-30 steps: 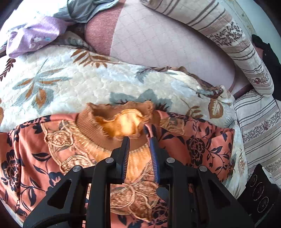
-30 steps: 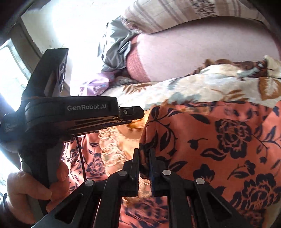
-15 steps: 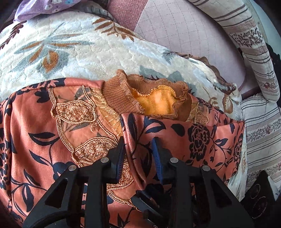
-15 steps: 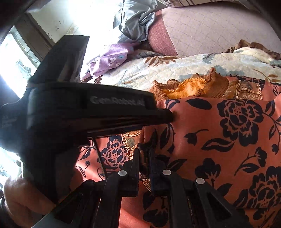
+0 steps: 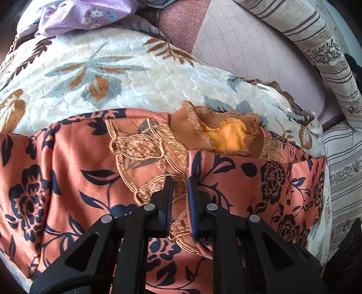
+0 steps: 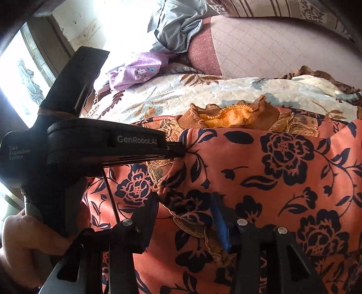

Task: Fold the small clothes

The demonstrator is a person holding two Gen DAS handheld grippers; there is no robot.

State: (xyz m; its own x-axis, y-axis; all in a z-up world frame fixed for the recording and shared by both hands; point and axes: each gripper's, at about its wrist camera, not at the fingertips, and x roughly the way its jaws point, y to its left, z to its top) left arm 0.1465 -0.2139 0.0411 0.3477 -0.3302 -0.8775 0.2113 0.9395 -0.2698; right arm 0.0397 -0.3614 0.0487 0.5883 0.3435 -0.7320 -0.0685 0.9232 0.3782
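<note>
An orange garment (image 5: 67, 162) with dark floral print, gold embroidery and a brown ribbed collar (image 5: 217, 133) lies flat on a floral blanket. Its right side is folded over the middle; the fold's edge runs below the collar. My left gripper (image 5: 180, 183) hovers over that edge with a narrow gap between its fingers and nothing clamped. My right gripper (image 6: 184, 199) is open wide over the folded panel (image 6: 282, 171), the cloth lying loose between its fingers. The left gripper's body (image 6: 101, 147) shows in the right wrist view, tip touching the fold's edge.
The cream floral blanket (image 5: 113, 74) covers a pink quilted mattress (image 5: 248, 52). A striped pillow (image 5: 316, 45) lies at the right, a purple cloth (image 5: 86, 15) and a grey cloth (image 6: 178, 24) at the back. A window (image 6: 20, 74) is at the left.
My right gripper has opened and let go of the folded side, which now lies over the garment's middle. My left gripper's fingers have drawn closer together over the fold's edge.
</note>
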